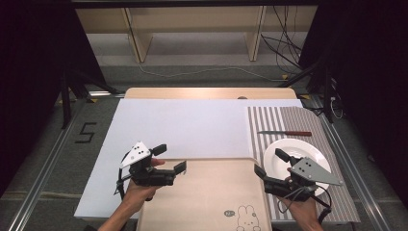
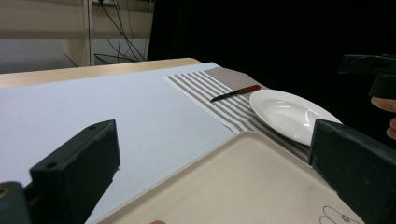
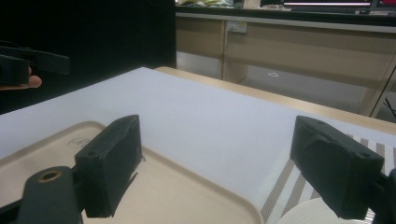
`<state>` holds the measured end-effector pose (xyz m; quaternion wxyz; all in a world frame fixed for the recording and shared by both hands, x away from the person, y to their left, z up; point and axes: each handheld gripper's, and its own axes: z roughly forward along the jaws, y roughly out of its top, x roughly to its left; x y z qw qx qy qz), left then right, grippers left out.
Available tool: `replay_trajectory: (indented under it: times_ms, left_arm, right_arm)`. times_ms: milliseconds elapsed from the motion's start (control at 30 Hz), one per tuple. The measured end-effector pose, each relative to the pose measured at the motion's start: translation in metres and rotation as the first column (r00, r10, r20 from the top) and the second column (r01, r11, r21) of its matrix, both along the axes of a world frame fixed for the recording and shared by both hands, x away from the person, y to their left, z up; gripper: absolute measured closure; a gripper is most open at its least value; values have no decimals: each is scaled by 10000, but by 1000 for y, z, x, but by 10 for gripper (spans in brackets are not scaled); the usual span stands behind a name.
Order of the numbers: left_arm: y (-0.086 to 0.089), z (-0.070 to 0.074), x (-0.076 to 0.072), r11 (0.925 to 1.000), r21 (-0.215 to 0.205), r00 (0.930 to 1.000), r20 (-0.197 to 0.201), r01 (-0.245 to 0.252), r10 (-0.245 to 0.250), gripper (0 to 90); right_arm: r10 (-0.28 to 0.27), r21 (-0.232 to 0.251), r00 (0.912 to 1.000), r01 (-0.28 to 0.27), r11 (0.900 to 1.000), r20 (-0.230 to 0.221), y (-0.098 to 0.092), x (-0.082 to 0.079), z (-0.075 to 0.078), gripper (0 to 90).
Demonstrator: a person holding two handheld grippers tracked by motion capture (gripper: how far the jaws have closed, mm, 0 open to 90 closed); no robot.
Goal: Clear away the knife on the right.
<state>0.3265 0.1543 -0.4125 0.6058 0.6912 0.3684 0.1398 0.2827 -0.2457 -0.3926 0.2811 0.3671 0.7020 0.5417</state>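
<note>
A beige tray [image 1: 207, 192] with a rabbit drawing lies at the table's near edge. My left gripper [image 1: 170, 158] hovers open over the tray's far left corner, nothing between its jaws. In the left gripper view its jaws [image 2: 215, 140] stand wide apart above the tray [image 2: 233, 186]. My right gripper [image 1: 270, 162] is open too, straddling the tray's right rim and the edge of a white plate [image 1: 293, 149]. The right gripper view shows its jaws [image 3: 219, 130] apart over the tray [image 3: 177, 196]. A knife [image 1: 284, 133] with a reddish handle lies beyond the plate.
Plate and knife rest on a striped placemat [image 1: 279, 120] at the right. A white sheet [image 1: 192, 125] covers most of the wooden table. Shelving and cables stand beyond the far edge. Metal rails run along both sides.
</note>
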Motion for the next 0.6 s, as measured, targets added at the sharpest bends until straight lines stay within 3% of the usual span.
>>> replay_trajectory:
  times_ms: [433,567,600]
  left_arm:
    - [1,0,1,10000,-32,10000,-6,-39,39,20]
    - [1,-1,1,10000,-3,10000,-25,-53,53,20]
    - [0,-1,1,10000,8,10000,-3,-27,27,20]
  right_arm:
    - [-88,20,9999,88,10000,99,-5,2,5,179]
    - [-82,-139,9997,85,9999,235,-8,5,9,183]
    - [-47,-620,9989,75,9981,458,-10,6,14,186]
